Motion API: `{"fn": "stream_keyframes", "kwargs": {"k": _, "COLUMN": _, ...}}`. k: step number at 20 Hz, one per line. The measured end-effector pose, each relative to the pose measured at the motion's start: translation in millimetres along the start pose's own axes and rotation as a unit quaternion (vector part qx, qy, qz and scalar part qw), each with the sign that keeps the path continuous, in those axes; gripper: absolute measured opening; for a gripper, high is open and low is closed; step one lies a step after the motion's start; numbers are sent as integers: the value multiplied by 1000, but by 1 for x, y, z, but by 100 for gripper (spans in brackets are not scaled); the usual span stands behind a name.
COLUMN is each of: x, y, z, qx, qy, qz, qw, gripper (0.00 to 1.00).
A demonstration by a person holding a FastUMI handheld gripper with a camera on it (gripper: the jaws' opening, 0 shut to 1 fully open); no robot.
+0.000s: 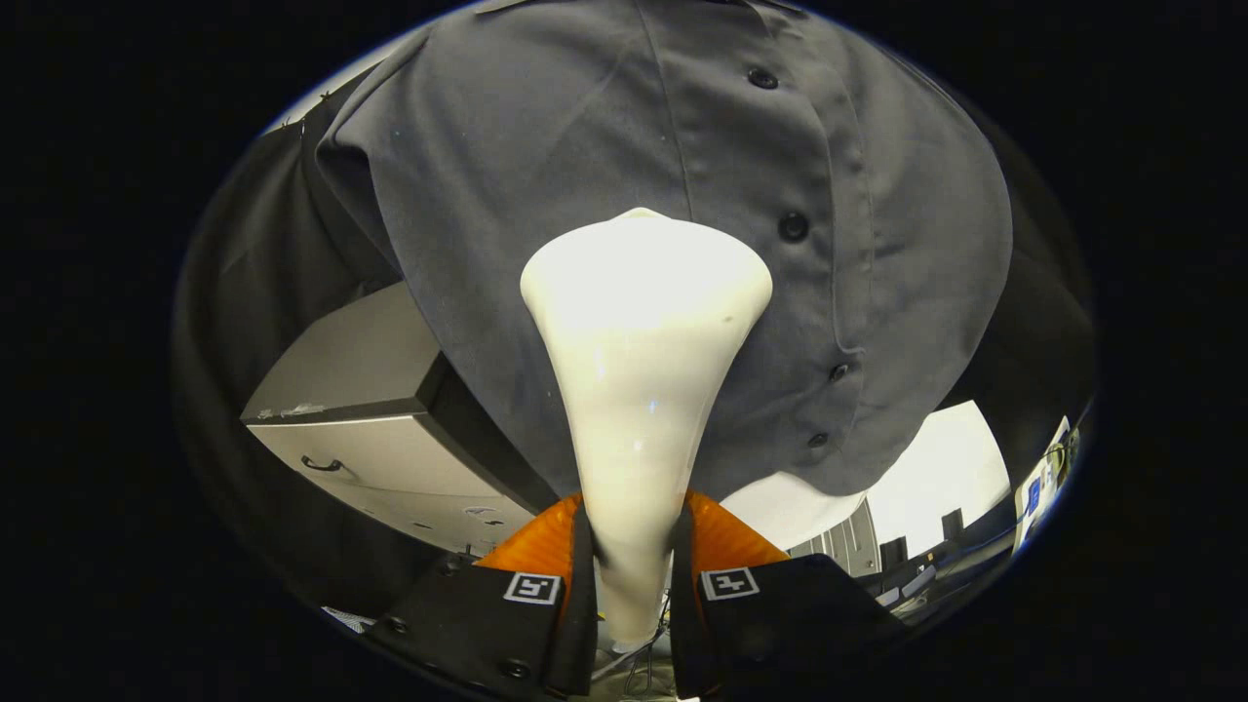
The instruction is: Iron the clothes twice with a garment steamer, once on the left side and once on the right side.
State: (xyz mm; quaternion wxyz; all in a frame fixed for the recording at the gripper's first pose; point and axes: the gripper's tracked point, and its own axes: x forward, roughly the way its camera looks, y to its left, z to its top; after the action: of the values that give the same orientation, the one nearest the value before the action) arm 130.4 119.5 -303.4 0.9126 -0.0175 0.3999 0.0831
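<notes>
**Gripper clamping steamer, pass on shirt in hand**

Gripper [632, 546]: both fingers pressing on the neck of the garment steamer [643, 322]. Steamer head is lying against, or possibly just off, the grey shirt [546, 146], left of the button placket [795, 226]. Next move is calling for a steady stroke along the fabric.

Looks like a lab/test booth: grey cabinet [380, 429] w/ handle, dark cloth wall [253, 283], equipment clutter [907, 575].
</notes>
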Motion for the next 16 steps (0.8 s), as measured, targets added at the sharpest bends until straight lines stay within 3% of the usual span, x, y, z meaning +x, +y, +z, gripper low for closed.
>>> {"fn": "stream_keyframes", "kwargs": {"k": 16, "x": 42, "y": -8, "z": -67, "qx": 23, "qy": 63, "qz": -9, "qw": 998, "gripper": 39}}
